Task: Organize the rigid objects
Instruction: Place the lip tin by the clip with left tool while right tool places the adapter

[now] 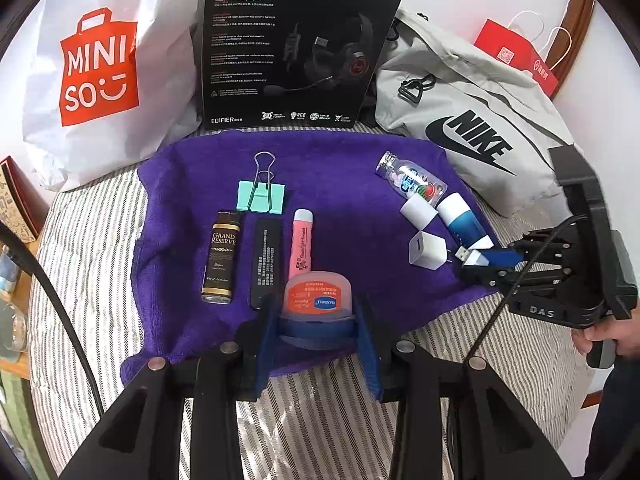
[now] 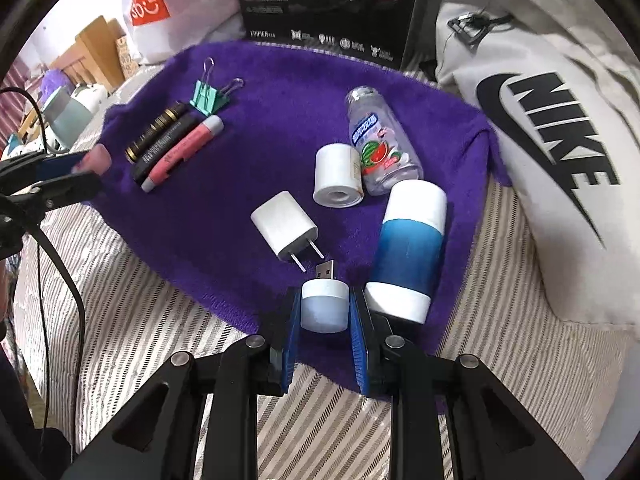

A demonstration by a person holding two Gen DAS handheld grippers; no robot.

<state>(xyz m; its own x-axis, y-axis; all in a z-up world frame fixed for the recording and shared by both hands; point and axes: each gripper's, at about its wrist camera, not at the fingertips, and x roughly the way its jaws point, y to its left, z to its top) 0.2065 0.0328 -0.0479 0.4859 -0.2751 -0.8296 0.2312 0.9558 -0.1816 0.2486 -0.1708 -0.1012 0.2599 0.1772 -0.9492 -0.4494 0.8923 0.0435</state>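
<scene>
Both grippers are busy here. The left gripper [image 1: 316,328] has its jaws clamped on the balm tin [image 1: 316,294] at the near end of a tidy row on the purple towel [image 1: 348,152]: mini bottle [image 1: 221,258], black stick [image 1: 265,262] and pink tube [image 1: 302,242] side by side, with the binder clip [image 1: 262,196] just behind them.

The right gripper [image 2: 324,316] has its jaws closed on the USB light [image 2: 324,304], plug pointing forward, at the near right edge of the towel. Around it the stuff is messy: charger [image 2: 286,230] just ahead, glue stick [image 2: 408,252] touching on the right, white cap [image 2: 338,174] and candy bottle [image 2: 380,140] further back.

My read: it's the sorting step, with 4 items lined up on the left and 2 in hand. Next move probably calls for setting the tin down squarely beside the pink tube, then carrying the light over without snagging the charger prongs.
</scene>
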